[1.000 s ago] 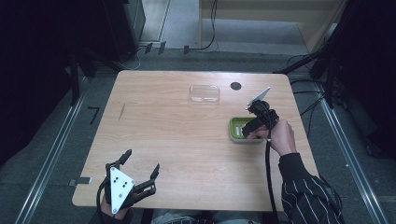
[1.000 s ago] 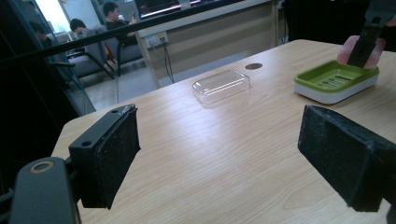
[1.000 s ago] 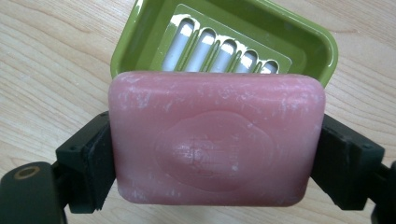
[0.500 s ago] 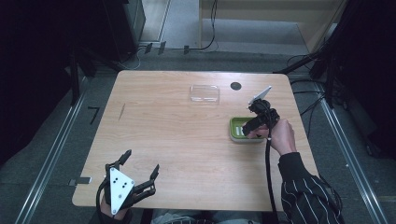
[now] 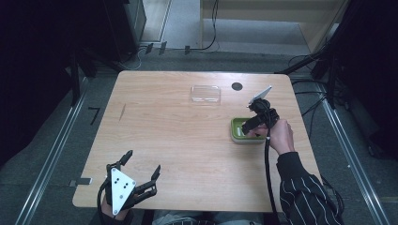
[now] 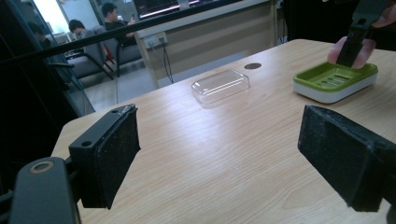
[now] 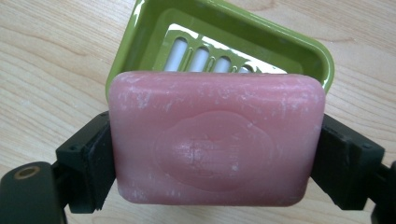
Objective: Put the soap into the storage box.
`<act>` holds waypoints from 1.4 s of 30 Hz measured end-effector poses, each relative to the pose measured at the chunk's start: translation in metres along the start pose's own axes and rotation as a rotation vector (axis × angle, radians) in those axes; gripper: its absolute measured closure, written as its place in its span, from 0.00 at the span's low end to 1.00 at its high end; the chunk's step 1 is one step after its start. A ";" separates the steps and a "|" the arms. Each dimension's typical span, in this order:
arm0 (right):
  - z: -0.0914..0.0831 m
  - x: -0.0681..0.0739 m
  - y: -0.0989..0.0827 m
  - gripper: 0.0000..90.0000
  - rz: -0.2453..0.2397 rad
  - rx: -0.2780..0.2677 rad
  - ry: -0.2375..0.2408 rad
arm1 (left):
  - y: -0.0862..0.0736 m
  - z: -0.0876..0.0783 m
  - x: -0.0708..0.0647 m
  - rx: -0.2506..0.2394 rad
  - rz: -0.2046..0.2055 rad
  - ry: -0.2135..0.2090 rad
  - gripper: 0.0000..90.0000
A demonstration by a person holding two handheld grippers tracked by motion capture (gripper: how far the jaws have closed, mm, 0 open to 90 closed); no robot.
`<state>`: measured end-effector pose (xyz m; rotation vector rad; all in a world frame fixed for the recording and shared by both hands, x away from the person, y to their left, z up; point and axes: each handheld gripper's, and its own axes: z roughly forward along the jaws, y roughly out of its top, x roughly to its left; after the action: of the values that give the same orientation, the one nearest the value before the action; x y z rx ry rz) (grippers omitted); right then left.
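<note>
On my pale wood surface (image 5: pixel 178 140) in a dark room, my right gripper (image 7: pixel 215 154) has its jaws clamped on the pink soap (image 7: pixel 217 137) just above the green dish (image 7: pixel 261 39), while my left gripper (image 6: pixel 233 154) rests wide open.

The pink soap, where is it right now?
The pink soap is clamped between the right gripper jaws, just above the green soap dish on the table's right side.
</note>
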<state>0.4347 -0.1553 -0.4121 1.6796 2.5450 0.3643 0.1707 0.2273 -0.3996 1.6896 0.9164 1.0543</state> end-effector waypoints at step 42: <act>0.025 -0.007 0.010 0.15 0.145 -0.037 0.035 | 0.000 0.000 0.000 0.004 0.002 0.004 0.14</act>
<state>0.4514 -0.1540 -0.4345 1.8652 2.4302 0.4514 0.1702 0.2275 -0.3999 1.6925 0.9198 1.0577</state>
